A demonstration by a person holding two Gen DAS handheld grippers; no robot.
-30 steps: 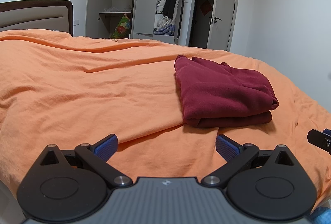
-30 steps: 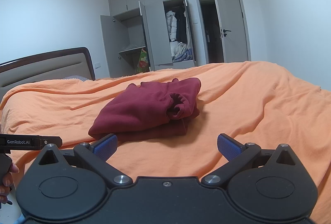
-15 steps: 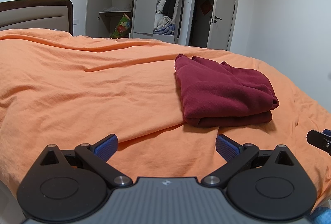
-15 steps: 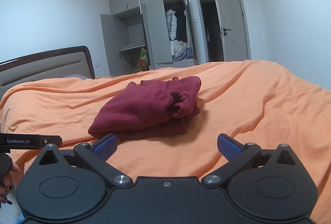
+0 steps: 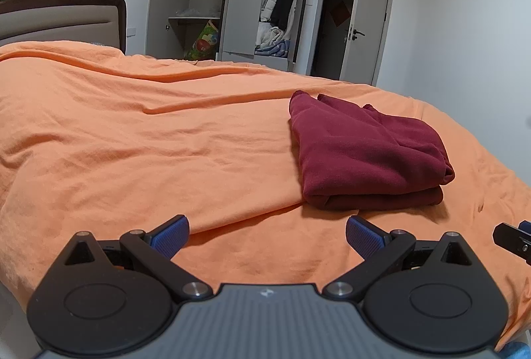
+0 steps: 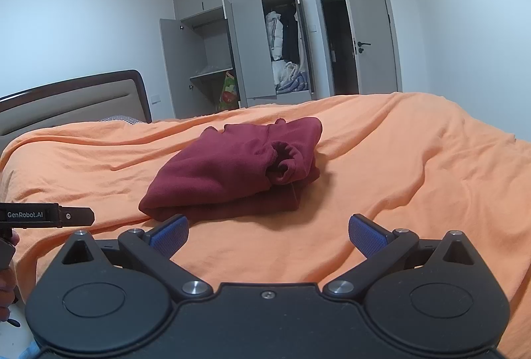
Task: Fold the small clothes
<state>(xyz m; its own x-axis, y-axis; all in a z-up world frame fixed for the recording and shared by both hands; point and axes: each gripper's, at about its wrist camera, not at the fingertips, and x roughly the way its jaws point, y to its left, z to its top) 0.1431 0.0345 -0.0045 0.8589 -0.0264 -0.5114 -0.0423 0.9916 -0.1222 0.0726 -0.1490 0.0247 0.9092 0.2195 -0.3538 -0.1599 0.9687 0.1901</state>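
Garment (image 5: 361,153) folded, ahead of splayed left gripper (image 5: 267,234)

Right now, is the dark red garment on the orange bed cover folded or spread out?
Folded: the dark red garment lies in compact stacked layers, one cuff showing at its side.

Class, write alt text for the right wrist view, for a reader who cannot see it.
A folded dark red garment lies on an orange bedspread, ahead of the open, empty right gripper. The left gripper pokes in at the left edge. Behind stand a padded headboard, an open grey wardrobe and an open door.
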